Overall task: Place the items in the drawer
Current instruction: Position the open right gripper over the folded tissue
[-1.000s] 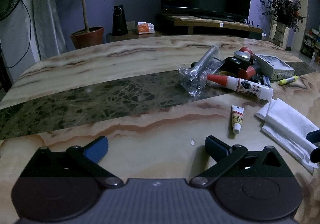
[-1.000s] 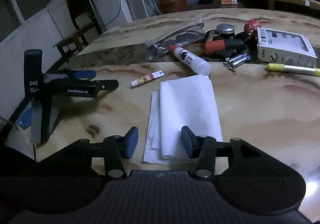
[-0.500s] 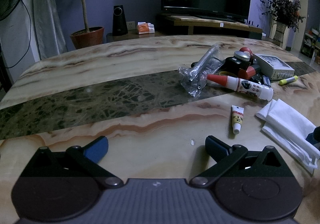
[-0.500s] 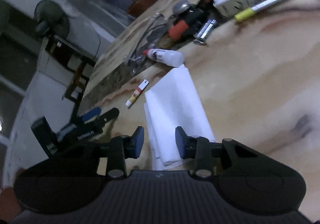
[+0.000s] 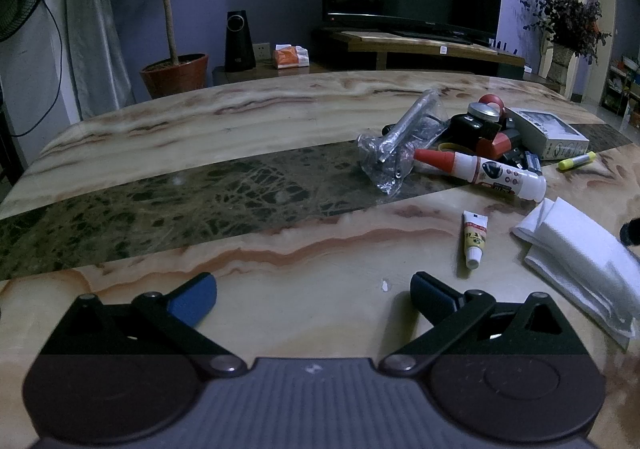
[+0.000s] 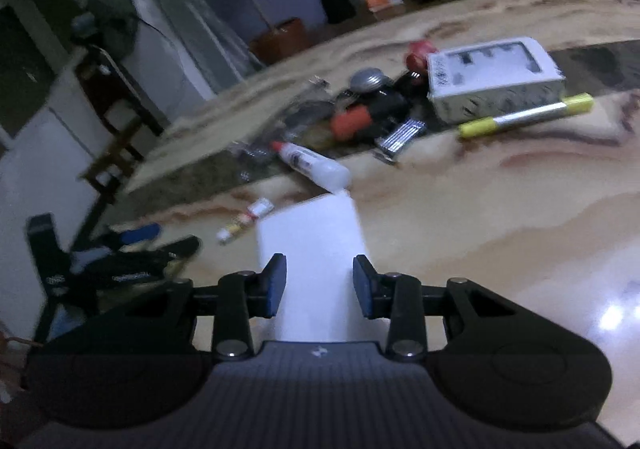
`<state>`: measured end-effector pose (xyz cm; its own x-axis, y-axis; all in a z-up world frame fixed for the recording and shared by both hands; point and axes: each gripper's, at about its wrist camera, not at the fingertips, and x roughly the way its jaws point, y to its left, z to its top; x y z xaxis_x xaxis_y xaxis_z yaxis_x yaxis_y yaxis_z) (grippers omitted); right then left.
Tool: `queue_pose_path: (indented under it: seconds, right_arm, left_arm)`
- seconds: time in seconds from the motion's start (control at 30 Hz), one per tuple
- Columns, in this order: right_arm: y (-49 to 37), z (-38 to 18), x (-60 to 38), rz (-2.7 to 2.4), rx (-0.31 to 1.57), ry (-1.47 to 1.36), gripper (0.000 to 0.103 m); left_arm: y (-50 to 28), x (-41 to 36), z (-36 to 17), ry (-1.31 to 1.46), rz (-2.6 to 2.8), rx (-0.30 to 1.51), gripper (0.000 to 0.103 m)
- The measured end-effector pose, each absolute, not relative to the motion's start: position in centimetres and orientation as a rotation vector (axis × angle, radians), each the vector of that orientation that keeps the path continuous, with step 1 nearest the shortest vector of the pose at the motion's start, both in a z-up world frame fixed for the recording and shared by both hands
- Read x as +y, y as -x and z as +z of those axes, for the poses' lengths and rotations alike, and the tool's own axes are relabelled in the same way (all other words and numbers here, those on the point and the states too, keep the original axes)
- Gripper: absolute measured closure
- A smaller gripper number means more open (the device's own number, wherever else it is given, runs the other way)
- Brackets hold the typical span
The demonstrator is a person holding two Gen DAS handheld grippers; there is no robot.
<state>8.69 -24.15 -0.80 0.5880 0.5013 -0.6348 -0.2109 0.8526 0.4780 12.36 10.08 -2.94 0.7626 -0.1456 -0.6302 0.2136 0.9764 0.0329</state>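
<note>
The left claw (image 5: 313, 291) rests low over the marble tabletop (image 5: 248, 121) with its jaws spread wide and nothing between them. Ahead of it and to the right a small tube (image 5: 474, 239) lies on the tabletop, and beyond that a glue bottle (image 5: 486, 171) with a red cap lies on its side against a heap of odds and ends that includes a clear bag (image 5: 400, 141), a white box (image 5: 548, 133) and a yellow marker (image 5: 577, 161).

The folded white cloth (image 6: 312, 249) lies flat near the tabletop's right side, just beside the tube. The right claw (image 6: 320, 285) sits over the cloth's near end, its jaws set narrow on either side of the fold; they have just been closing and then eased a little wider. The right view is blurred, so the pads appear to stand just off the cloth's edges rather than pressing on it. No drawer shows in either view.
</note>
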Motion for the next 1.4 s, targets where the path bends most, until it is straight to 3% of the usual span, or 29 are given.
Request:
queue_pose_path:
  seconds: [0.2,0.7,0.83,0.93,1.03,1.17,1.4]
  right_arm:
    - [-9.1,-1.6,-24.3,0.421,0.883,-0.359,0.055]
    - [-8.7,-1.6,-22.7,0.440,0.876,-0.214,0.048]
    - [-7.4,-1.9,-20.2,0.491,0.820,-0.012,0.029]
    - [-6.2,-2.1,-18.4,0.469,0.780,0.122,0.030]
    - [-5.9,-2.0,-18.3,0.475,0.774,0.122,0.044]
    - [-6.7,-1.4,-19.5,0.507,0.826,0.006,0.037]
    - [-8.1,-1.4,-22.5,0.484,0.880,-0.268,0.037]
  left_arm:
    - [-12.4,10.1,-2.9,-0.105,-0.196,0.676,0.000]
    - [-12.4,10.1,-2.9,-0.105,-0.196,0.676,0.000]
    - [-12.4,10.1,-2.9,-0.105,-0.196,0.676,0.000]
    - [-12.4,10.1,-2.9,-0.105,-0.196,0.676,0.000]
    - [-12.4,10.1,-2.9,-0.105,-0.196,0.676,0.000]
    - [-12.4,10.1,-2.9,-0.105,-0.196,0.676,0.000]
    - [-12.4,10.1,-2.9,-0.105,-0.196,0.676,0.000]
